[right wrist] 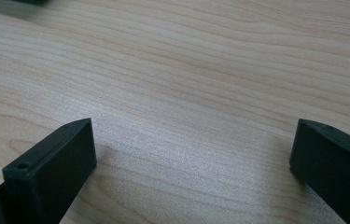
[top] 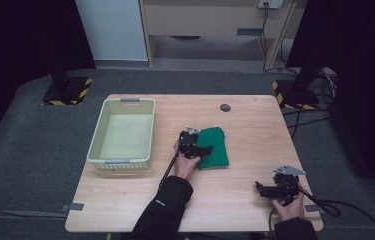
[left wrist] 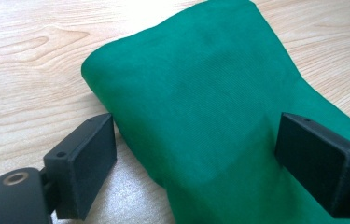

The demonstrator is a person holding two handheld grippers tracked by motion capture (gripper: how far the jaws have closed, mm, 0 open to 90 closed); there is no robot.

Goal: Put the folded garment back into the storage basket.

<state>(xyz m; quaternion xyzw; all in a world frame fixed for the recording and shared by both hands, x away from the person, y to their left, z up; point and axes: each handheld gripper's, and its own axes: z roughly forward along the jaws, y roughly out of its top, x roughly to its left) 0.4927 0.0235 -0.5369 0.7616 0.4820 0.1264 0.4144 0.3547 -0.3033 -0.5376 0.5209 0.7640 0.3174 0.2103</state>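
A folded green cloth [top: 215, 146] lies flat in the middle of the wooden table [top: 235, 210]. My left gripper [top: 206, 150] is at the cloth's left edge, open. In the left gripper view the cloth [left wrist: 210, 102] lies between the two wide-apart jaws, one jaw on the bare wood beside its fold, the other over the fabric. My right gripper [top: 261, 188] rests near the table's front right corner, open, with only bare wood [right wrist: 191, 140] between its jaws.
A pale yellow-green basket [top: 146, 130] stands on the left part of the table, nothing inside it. A small dark round disc [top: 225, 107] sits near the far edge. Cables trail from both grippers over the front edge.
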